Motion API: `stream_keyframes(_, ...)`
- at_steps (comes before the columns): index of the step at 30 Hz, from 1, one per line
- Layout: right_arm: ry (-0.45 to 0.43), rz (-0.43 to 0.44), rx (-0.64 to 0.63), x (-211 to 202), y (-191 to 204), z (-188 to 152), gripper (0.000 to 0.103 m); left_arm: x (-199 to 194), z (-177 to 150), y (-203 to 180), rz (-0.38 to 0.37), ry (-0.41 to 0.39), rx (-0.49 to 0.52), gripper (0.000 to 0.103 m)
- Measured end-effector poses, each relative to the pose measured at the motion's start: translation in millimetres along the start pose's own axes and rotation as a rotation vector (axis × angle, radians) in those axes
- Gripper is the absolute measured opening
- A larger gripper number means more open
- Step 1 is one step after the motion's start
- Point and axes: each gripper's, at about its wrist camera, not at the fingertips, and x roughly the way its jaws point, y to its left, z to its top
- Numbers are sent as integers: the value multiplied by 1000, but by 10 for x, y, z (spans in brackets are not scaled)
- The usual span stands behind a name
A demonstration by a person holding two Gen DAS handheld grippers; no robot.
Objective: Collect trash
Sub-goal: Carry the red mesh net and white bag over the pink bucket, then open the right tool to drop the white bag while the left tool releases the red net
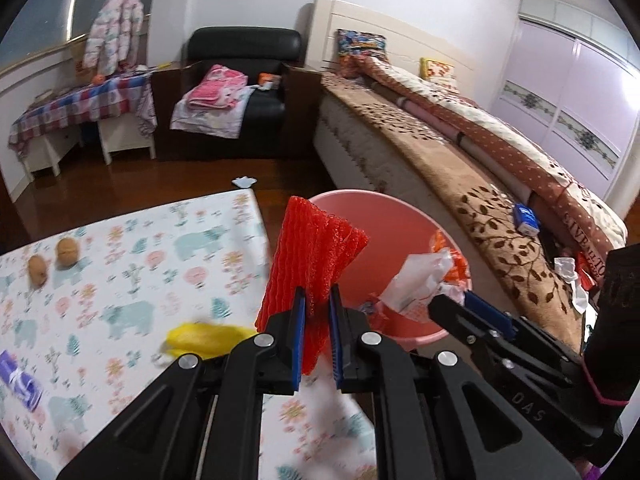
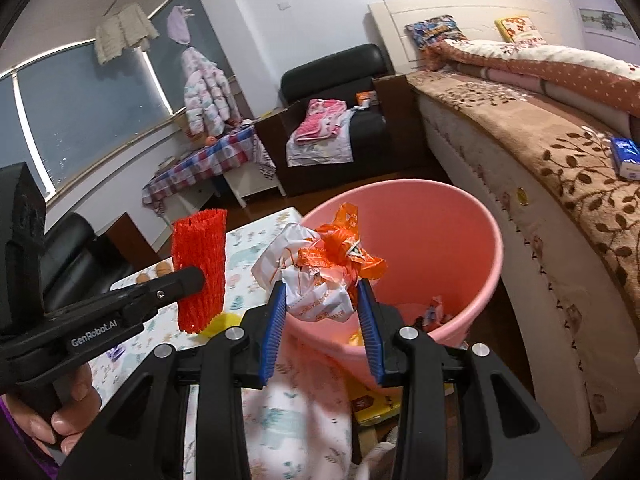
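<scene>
My left gripper (image 1: 317,300) is shut on a red foam net sleeve (image 1: 312,256), held upright near the pink bin's (image 1: 404,220) left rim; the sleeve also shows in the right wrist view (image 2: 200,268). My right gripper (image 2: 322,296) is shut on a crumpled white and orange plastic bag (image 2: 320,276), held over the near rim of the pink bin (image 2: 440,240). Some scraps lie in the bin's bottom. The right gripper and bag also show in the left wrist view (image 1: 424,280).
A table with a floral cloth (image 1: 120,272) holds a yellow wrapper (image 1: 204,338), two walnuts (image 1: 52,262) and a purple packet (image 1: 20,384). A bed (image 1: 460,168) stands right of the bin. A white scrap (image 1: 245,181) lies on the floor. A black armchair (image 1: 244,92) stands behind.
</scene>
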Motion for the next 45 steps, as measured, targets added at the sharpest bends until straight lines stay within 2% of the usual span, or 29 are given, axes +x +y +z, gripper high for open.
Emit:
stream_keyframes(12, 19, -73, -29, 171, -244, 131, 36, 566, 138, -233, -44, 75, 10, 10)
stream_keyframes(25, 69, -119, -19, 365, -416, 97, 36, 821, 94, -265, -49, 108, 13, 12)
stream_keyframes(28, 62, -111, -7, 360, -428, 104, 39, 834, 94, -262, -55, 114, 6, 16)
stream_keyframes(32, 72, -107, 8, 393, -463, 103, 39, 854, 93, -227, -56, 116, -13, 28)
stream_keyframes(37, 85, -99, 19, 415, -470, 81, 40, 823, 96, -193, -61, 105, -15, 34)
stream_keyframes(39, 86, -94, 24, 420, -480, 95, 44, 801, 95, -190, -60, 99, -13, 37)
stream_keyframes(45, 82, -93, 34, 397, -492, 83, 47, 738, 70, -181, -59, 89, -8, 40)
